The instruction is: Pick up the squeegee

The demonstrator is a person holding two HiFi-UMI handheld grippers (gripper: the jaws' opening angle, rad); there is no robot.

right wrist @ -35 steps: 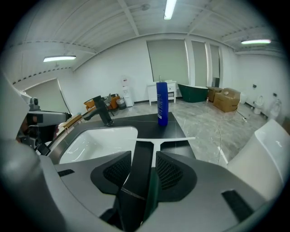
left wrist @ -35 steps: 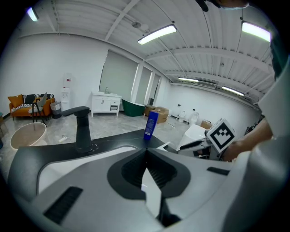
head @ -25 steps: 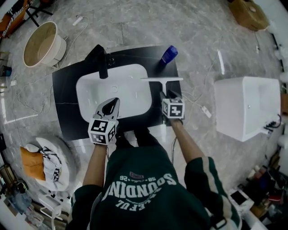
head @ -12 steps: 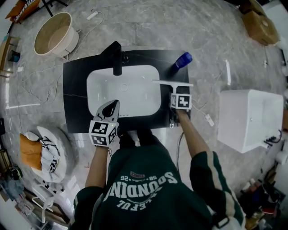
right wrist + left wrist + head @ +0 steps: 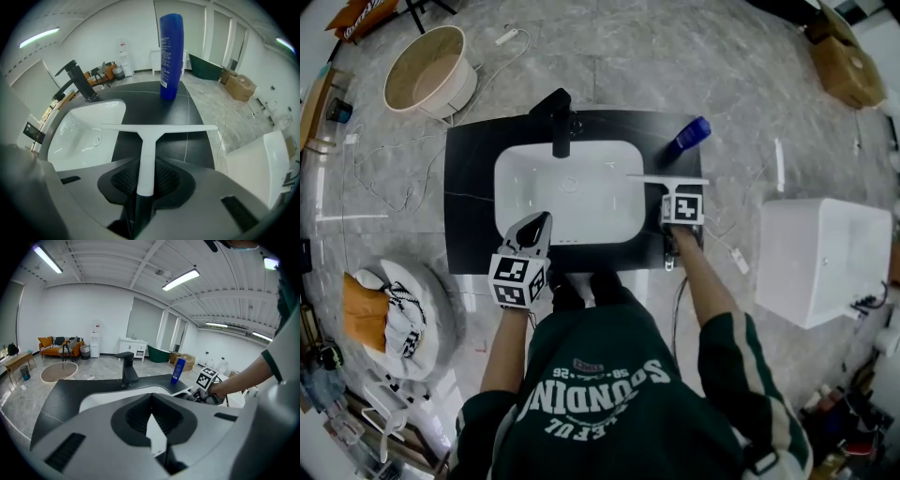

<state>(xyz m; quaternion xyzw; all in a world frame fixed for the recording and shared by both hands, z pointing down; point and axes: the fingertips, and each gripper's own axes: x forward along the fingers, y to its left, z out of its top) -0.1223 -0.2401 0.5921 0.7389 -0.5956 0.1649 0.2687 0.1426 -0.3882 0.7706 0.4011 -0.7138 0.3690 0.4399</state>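
Note:
The white squeegee (image 5: 667,178) lies on the black counter (image 5: 469,187) right of the sink basin (image 5: 502,184), blade far, handle toward me. My right gripper (image 5: 669,194) points steeply down over the handle. In the right gripper view the squeegee (image 5: 148,140) runs between the jaws of my right gripper (image 5: 144,180), which have just been closing and now press on the handle's sides. My left gripper (image 5: 538,222) hovers shut and empty at the basin's near edge; in its own view the left gripper (image 5: 151,401) shows jaws meeting at the tips.
A black faucet (image 5: 561,120) stands behind the basin. A blue bottle (image 5: 686,139) stands just beyond the squeegee blade. On the floor sit a round tub (image 5: 428,80), a white square basin (image 5: 820,262), a cardboard box (image 5: 848,66) and loose cables (image 5: 394,178).
My right gripper moved forward and down over the squeegee handle. My left gripper shifted leftward along the basin's near edge, still shut.

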